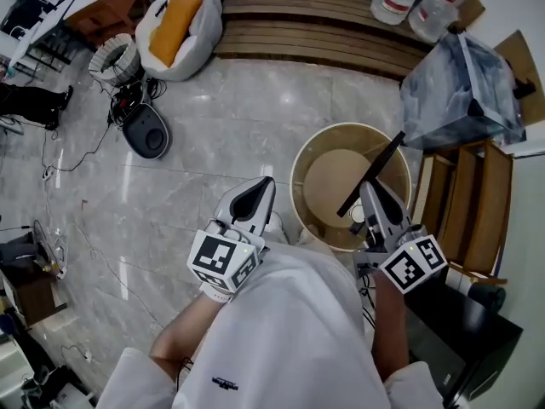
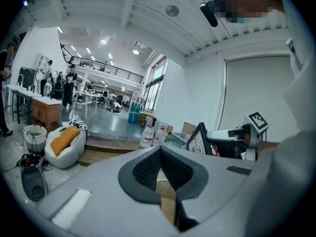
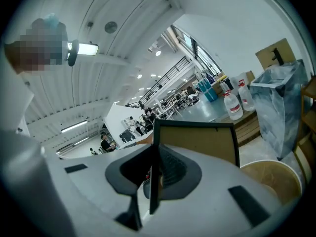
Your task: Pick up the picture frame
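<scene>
Head view: a round beige tub (image 1: pixel 317 170) stands on the floor just ahead of the person, under the right gripper (image 1: pixel 369 192). Right of it are a clear plastic bag (image 1: pixel 460 88) and a wooden rack (image 1: pixel 473 207). At the far side, a white bean bag (image 1: pixel 170 25) with an orange cushion lies by a wooden step (image 1: pixel 315 25), two water jugs (image 1: pixel 409 0) stand on the step's right end, and a white basket (image 1: pixel 115 58) and a dark floor device (image 1: pixel 146 132) sit to the left among cables. The floor (image 1: pixel 221 135) is pale polished marble. Both forearms reach forward from a white top. The left gripper (image 1: pixel 261 191) is held level over bare floor. The right gripper clamps the picture frame (image 1: pixel 371 175), seen edge-on as a black bar slanting above the tub

Left gripper view: the jaws of the left gripper (image 2: pixel 160 151) are pressed together with nothing between them. Beyond lie the bean bag (image 2: pixel 64 144) and jugs (image 2: pixel 148 135). At right the picture frame (image 2: pixel 200 139) is held up in the right gripper (image 2: pixel 224 135). The room is a large white hall with a balcony

Right gripper view: the right gripper (image 3: pixel 154 154) grips the frame's left edge; the frame (image 3: pixel 195 143) stands upright, its brown back facing the camera, blocking the middle. The tub (image 3: pixel 274 179) is at lower right, the plastic bag (image 3: pixel 279 107) and jugs (image 3: pixel 233 105) farther off
</scene>
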Available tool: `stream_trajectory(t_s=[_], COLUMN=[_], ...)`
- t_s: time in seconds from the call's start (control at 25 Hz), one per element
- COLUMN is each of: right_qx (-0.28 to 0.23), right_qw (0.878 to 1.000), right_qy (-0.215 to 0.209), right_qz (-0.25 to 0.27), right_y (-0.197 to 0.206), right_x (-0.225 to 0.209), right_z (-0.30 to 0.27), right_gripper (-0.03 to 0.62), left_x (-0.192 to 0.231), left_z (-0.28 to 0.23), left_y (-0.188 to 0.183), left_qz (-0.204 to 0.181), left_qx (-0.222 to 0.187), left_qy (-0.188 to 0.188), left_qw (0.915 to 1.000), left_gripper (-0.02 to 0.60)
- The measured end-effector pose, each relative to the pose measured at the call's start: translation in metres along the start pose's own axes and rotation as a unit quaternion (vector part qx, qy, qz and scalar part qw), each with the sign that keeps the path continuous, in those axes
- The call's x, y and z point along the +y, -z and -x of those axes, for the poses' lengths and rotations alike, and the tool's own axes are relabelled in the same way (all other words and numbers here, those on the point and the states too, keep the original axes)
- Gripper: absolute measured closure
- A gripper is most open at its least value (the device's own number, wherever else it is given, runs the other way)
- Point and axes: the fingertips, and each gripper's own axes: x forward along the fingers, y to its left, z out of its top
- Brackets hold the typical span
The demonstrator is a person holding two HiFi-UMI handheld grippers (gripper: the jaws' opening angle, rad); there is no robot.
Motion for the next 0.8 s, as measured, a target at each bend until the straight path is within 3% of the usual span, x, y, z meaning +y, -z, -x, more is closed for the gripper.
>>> stream_trajectory(t_s=[0.48,0.8], right_qx=[0.005,0.001], right_qw=[1.000,1.000], right_qy=[0.011,0.010], right_qz=[-0.006,-0.002], right_y=[0.005,0.002], right_x=[-0.005,-0.002], right_z=[0.004,0.005], right_gripper=[0.557,0.557], left_x=[-0.009,-0.022], left_z=[-0.010,-0.020], left_y=[0.003,-0.001], left_qz=[0.006,-0.009], left_qx=[0.010,0.011], left_qy=[0.019,0.045], left_qw=[0.9997,0.9989], left_gripper=[0.589,0.589])
